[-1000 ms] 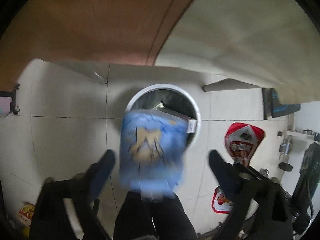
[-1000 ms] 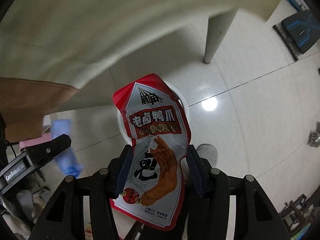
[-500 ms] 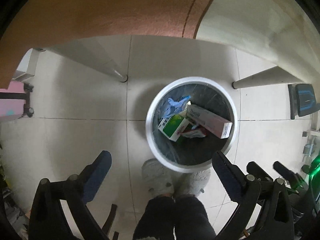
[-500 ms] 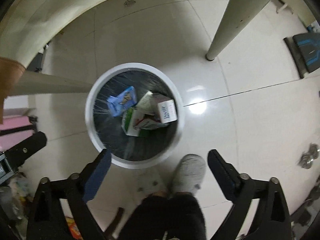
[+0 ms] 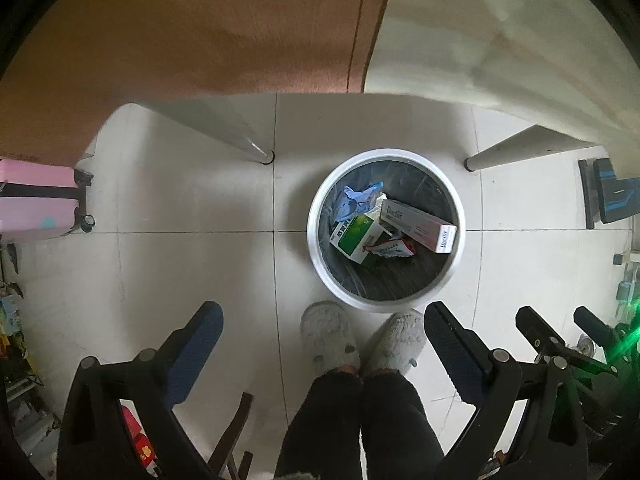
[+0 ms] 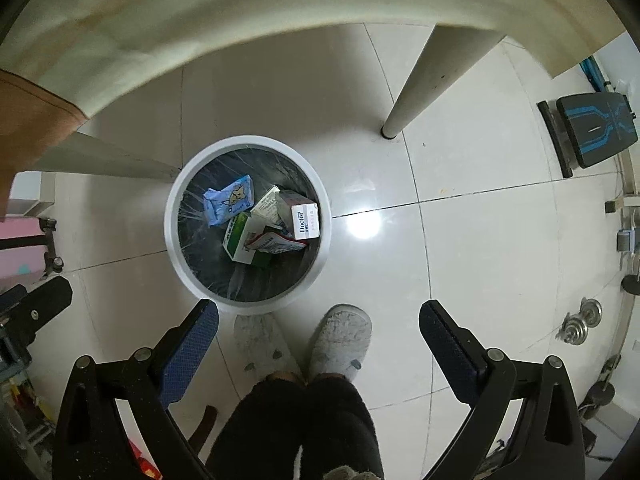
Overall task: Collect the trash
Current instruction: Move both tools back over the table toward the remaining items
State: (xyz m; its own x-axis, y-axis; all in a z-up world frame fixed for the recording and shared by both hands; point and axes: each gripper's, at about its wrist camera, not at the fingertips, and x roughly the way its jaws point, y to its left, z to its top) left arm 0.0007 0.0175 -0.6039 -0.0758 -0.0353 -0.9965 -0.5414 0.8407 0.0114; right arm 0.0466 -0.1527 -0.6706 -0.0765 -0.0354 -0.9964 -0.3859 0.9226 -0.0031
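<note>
A round white trash bin (image 5: 316, 240) with a dark liner stands on the tiled floor below both grippers; it also shows in the right wrist view (image 6: 170, 236). Inside lie a blue packet (image 6: 229, 199), a green and white box (image 5: 356, 240), a white "Doctor" box (image 6: 305, 218) and a red snack bag (image 5: 390, 249). My left gripper (image 5: 322, 330) is open and empty above the floor, just short of the bin. My right gripper (image 6: 319, 322) is open and empty, over the bin's near edge.
The person's grey slippers (image 5: 328, 334) stand next to the bin. Table legs (image 6: 416, 92) and the table edge (image 5: 500, 40) hang over the bin. A pink suitcase (image 5: 36, 196) is at the left. A blue and black bench (image 6: 592, 132) is at the right.
Both grippers opened. The blue packet dropped from the left one and the red snack bag from the right one, and both now lie in the bin. Both grippers rose higher over the floor.
</note>
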